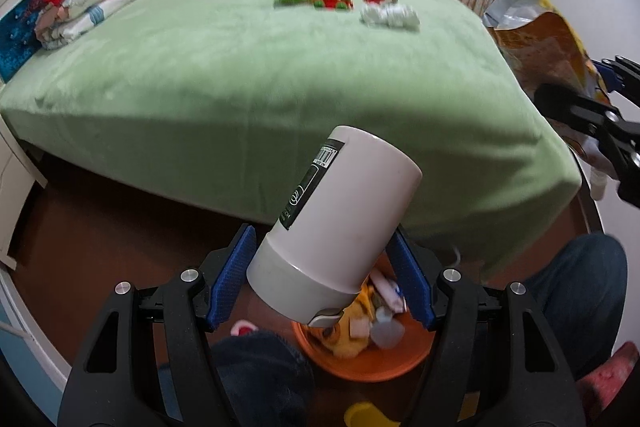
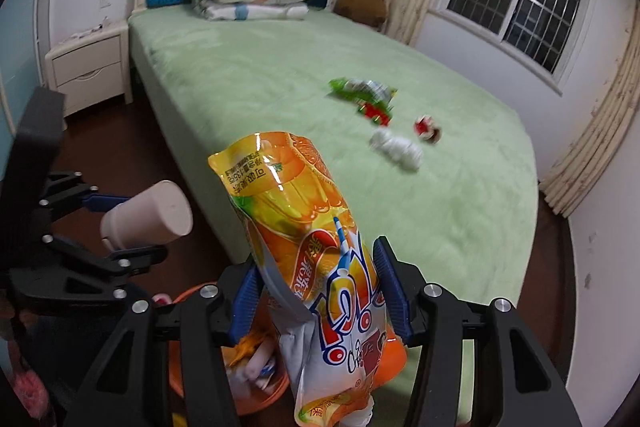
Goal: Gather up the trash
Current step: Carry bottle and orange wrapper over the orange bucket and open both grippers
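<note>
Left gripper (image 1: 324, 279) clenched on white bottle (image 1: 340, 223), tilted above orange bin (image 1: 360, 363). Right gripper (image 2: 320, 291) clenched on orange snack bag (image 2: 316, 255). Wrappers (image 2: 368, 99) and crumpled tissue (image 2: 396, 149) on bed (image 2: 280, 75).

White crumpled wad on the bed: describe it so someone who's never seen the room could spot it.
Start at the green bed; a small cluster of litter lies toward its window side. The white crumpled wad is the piece nearest the foot, beside the red-and-white scrap. It alone is plain white; the green wrapper and the others are printed.
</note>
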`<state>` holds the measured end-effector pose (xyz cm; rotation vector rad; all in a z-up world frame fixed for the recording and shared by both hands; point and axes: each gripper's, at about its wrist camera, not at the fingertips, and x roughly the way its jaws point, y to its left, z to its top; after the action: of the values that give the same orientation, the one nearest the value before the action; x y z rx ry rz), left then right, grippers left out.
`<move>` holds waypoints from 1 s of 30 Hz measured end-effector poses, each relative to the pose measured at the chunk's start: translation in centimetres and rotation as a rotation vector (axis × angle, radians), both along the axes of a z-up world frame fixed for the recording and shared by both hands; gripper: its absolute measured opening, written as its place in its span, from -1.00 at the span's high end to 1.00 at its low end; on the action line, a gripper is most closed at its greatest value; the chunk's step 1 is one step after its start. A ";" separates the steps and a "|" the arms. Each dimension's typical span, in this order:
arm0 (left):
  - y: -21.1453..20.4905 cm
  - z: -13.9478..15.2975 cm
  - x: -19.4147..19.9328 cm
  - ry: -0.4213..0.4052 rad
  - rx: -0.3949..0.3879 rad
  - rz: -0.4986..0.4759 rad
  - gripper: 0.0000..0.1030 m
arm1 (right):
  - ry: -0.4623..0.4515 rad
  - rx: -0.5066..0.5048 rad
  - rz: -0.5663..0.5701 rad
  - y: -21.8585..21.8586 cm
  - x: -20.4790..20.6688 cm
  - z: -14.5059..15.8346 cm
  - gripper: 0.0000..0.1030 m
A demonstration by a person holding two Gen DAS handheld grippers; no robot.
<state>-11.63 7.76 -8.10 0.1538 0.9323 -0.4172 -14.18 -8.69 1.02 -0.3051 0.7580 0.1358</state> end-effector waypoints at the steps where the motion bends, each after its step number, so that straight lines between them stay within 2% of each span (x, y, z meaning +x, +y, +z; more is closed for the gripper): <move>1: 0.0 -0.7 -0.3 0.017 0.004 -0.004 -0.28 | 0.013 0.005 0.003 0.2 -0.4 -0.4 -0.03; 10: -0.5 -7.1 -2.5 0.173 0.049 -0.012 -0.28 | 0.184 0.031 -0.018 1.1 -2.6 -7.2 -0.03; 19: -2.4 -13.2 -2.1 0.336 0.097 0.011 -0.27 | 0.367 0.083 -0.095 0.4 -1.6 -14.4 -0.03; 27: -3.1 -17.3 -0.9 0.405 0.178 0.035 -0.23 | 0.440 0.098 -0.148 -0.1 -0.2 -17.4 -0.03; 30: -3.4 -18.2 -0.3 0.421 0.200 0.043 -0.14 | 0.468 0.114 -0.166 -0.2 0.0 -18.4 -0.03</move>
<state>-11.94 4.40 -26.34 0.2333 1.3909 -0.3209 -14.20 -8.89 -17.42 -0.0989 1.2304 0.0934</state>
